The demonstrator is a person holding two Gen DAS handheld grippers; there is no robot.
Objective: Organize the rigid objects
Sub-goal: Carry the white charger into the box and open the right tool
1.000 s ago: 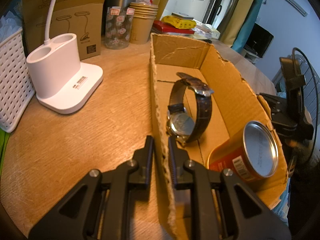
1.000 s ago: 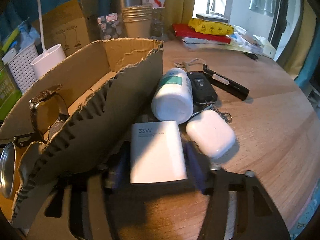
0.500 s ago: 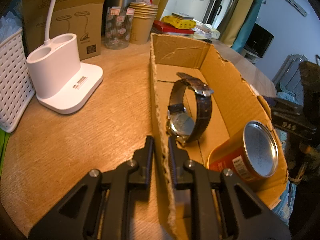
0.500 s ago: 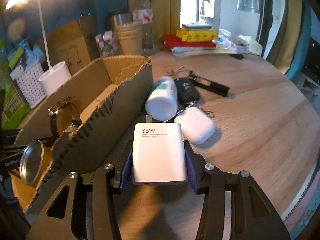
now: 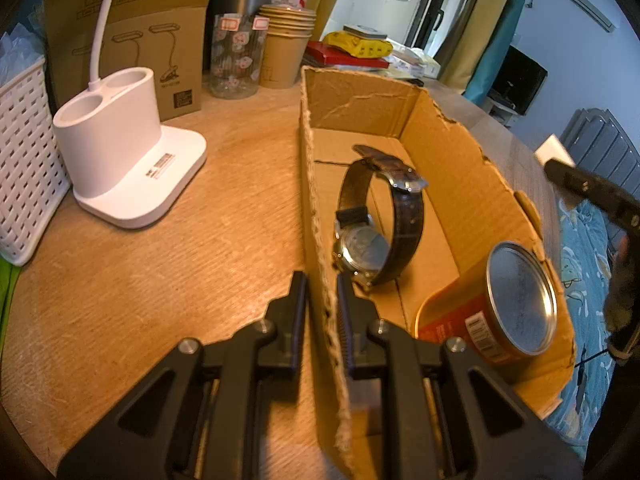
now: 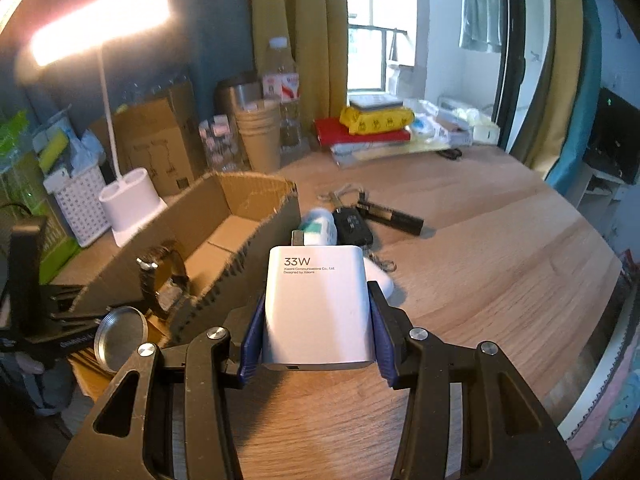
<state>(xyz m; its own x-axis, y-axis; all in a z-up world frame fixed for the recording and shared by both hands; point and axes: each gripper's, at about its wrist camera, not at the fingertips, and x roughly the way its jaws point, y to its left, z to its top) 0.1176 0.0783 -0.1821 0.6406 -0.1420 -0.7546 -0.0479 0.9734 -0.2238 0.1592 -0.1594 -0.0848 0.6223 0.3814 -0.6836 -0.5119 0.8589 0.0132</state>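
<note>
Right claw (image 6: 316,334) clamps a white rectangular 33W charger (image 6: 316,304) clear above the wooden table (image 6: 500,264), long axis and prongs pointing away from the camera. Left claw (image 5: 322,312) is pinched shut on the near wall of the torn brown cardboard box (image 5: 472,184), which holds a brown-strapped wristwatch (image 5: 380,220) and a red tin can (image 5: 516,300). Only the right view shows a white bottle (image 6: 320,228), black car key (image 6: 352,226) and black stick-shaped device (image 6: 394,216) beyond the charger.

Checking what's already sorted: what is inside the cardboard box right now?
Inside the cardboard box are a wristwatch standing on its strap and a red tin can lying on its side. The near corner of the floor is hidden behind the wall and the can.
</note>
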